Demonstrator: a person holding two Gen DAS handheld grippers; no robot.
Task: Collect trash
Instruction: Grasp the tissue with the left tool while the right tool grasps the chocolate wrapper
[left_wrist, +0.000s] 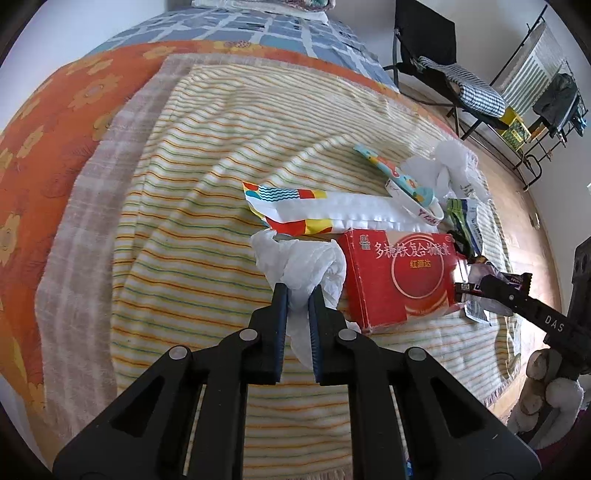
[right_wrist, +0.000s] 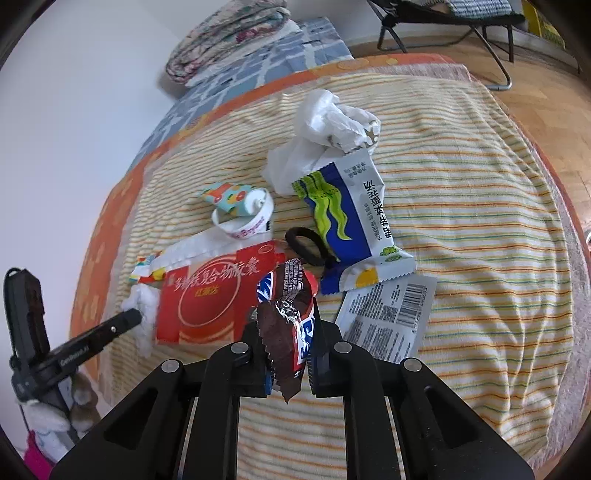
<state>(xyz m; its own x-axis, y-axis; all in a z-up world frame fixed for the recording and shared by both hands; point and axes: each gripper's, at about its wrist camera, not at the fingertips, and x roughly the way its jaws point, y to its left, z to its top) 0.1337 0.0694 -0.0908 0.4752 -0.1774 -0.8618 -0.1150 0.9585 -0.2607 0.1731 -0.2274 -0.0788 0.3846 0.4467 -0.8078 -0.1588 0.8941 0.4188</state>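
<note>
Trash lies on a striped towel on a bed. My left gripper (left_wrist: 298, 291) is shut on a crumpled white tissue (left_wrist: 295, 258), just left of a red cardboard box (left_wrist: 399, 273). My right gripper (right_wrist: 286, 325) is shut on a brown candy bar wrapper (right_wrist: 286, 317), held in front of the same red box (right_wrist: 210, 299). The right gripper also shows in the left wrist view (left_wrist: 480, 286), right of the box. A blue-green snack packet (right_wrist: 343, 218), a black hair tie (right_wrist: 306, 242), a barcode wrapper (right_wrist: 388, 317), a colourful white wrapper (left_wrist: 314, 210) and crumpled white plastic (right_wrist: 328, 125) lie behind.
The striped towel (left_wrist: 184, 221) covers an orange flowered sheet (left_wrist: 55, 110). A folded quilt (right_wrist: 229, 37) lies at the bed's head. A black folding chair (left_wrist: 436, 62) and a drying rack (left_wrist: 546, 110) stand on the wooden floor (right_wrist: 535, 92) beyond the bed.
</note>
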